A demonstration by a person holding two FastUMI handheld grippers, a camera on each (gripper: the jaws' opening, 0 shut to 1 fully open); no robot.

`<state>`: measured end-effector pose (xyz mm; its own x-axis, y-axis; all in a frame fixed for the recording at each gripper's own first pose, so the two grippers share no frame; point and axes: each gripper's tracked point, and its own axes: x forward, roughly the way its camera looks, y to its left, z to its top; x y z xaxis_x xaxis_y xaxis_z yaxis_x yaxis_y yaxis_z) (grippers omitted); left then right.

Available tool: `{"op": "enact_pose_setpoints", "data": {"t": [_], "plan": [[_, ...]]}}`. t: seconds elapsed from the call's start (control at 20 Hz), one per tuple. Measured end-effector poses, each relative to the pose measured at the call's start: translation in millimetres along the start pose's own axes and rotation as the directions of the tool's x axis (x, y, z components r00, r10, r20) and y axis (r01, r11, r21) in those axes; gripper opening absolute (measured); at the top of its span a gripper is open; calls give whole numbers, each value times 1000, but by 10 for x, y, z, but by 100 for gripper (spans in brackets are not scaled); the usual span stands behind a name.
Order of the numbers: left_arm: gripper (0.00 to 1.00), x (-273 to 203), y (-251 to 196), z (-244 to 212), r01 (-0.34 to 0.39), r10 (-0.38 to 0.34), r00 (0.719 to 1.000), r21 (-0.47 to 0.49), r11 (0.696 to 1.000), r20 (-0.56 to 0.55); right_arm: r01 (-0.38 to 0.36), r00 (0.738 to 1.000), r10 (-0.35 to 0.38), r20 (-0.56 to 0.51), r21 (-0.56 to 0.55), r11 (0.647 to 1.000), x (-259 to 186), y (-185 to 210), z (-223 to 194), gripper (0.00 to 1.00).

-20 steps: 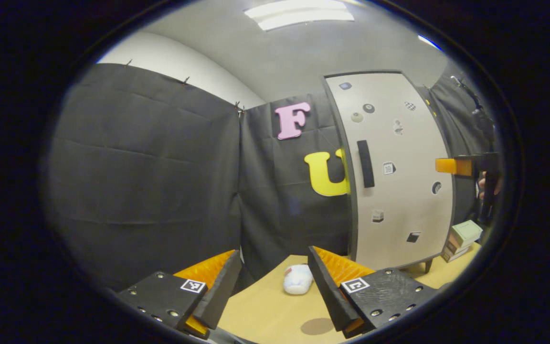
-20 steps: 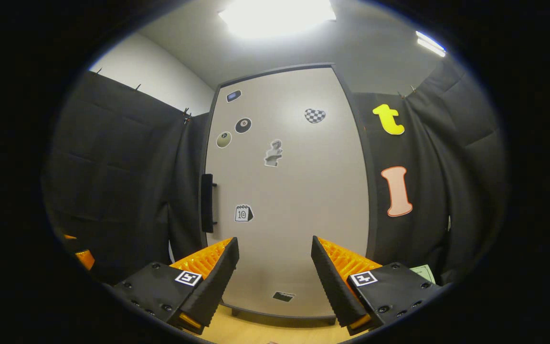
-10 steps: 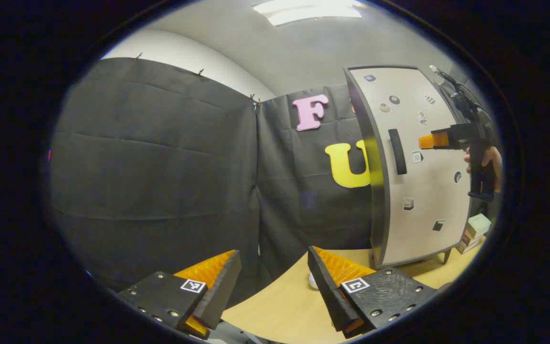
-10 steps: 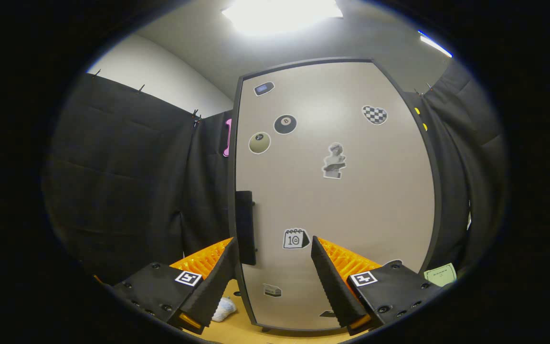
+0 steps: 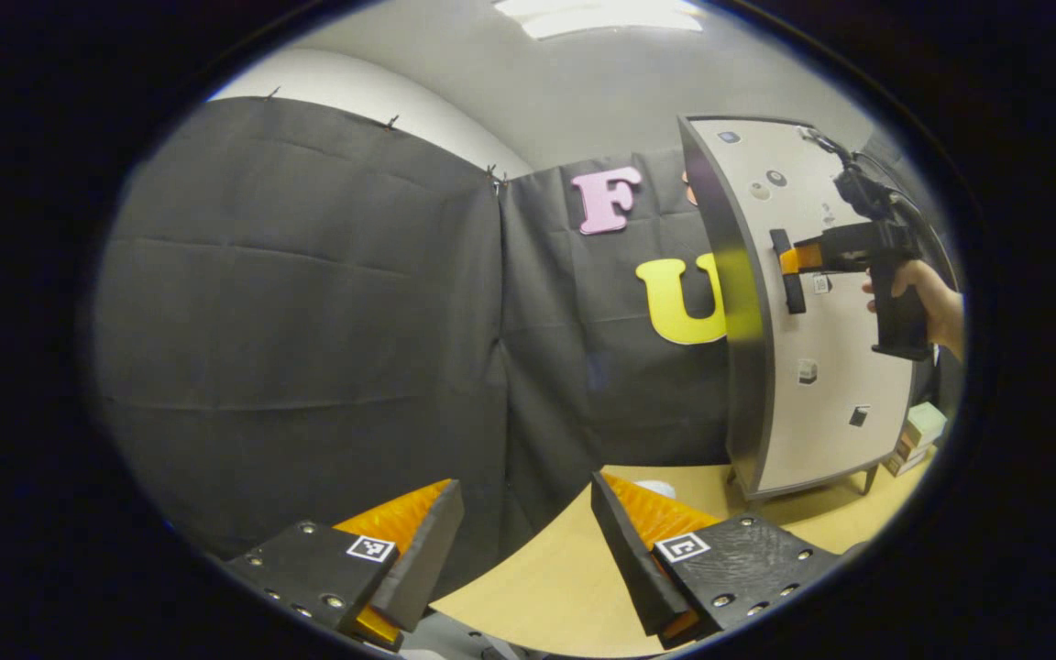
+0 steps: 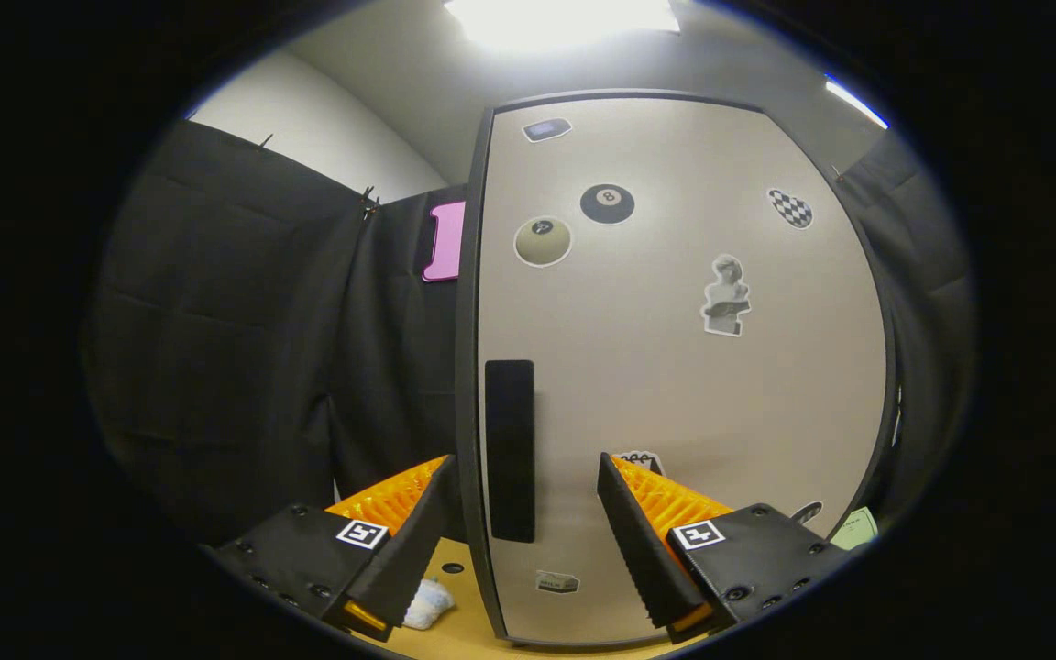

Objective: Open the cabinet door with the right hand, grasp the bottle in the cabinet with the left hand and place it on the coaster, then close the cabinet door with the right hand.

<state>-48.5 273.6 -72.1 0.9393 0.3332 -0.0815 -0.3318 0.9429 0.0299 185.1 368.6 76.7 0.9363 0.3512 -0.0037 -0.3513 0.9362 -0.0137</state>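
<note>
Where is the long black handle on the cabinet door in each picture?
Left gripper view: the long black handle sits far right, on the beige cabinet door, with the right gripper at it.
Right gripper view: the handle stands low in the middle, between the open fingers.
Shared landmark: the beige door itself.

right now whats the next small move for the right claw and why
Probably ease the right claw forward a touch, then close on the black door handle. The handle stands between its open fingers, the cabinet door looks shut, and in the left gripper view the claw's tip is right at the handle.
</note>
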Motion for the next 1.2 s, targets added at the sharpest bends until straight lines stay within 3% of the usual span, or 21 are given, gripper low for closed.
{"op": "enact_pose_setpoints", "data": {"t": [0.2,0.25,0.5,0.6,0.65,0.8,0.9,1.2], "plan": [[85,17,95,-94,10,-10,1000,-6,1000,-9,12,998,-14,-56,-34,999,157,124,-51,91],[85,21,116,-121,10,-10,1000,-11,1000,-13,30,997,-33,-71,-46,999,187,120,-64,75],[85,44,226,-192,5,-5,1000,-27,1000,-24,77,985,-87,-150,-68,995,330,137,-188,73],[85,20,247,-186,3,-4,1000,-26,1000,-20,142,977,-151,-147,-74,987,362,13,-184,70],[87,-3,253,-180,4,-4,1000,-24,1000,-15,149,976,-153,-155,-40,988,401,5,-184,36],[85,-45,300,-184,6,-6,1000,-21,1000,-15,164,972,-161,-174,6,986,373,9,-225,35],[87,-26,292,-183,8,-9,1000,-18,1000,-17,148,974,-149,-172,-20,989,375,20,-204,19],[85,205,23,-122,50,-50,999,-33,998,-1,33,979,-30,-204,9,999,210,55,-201,19]]}}
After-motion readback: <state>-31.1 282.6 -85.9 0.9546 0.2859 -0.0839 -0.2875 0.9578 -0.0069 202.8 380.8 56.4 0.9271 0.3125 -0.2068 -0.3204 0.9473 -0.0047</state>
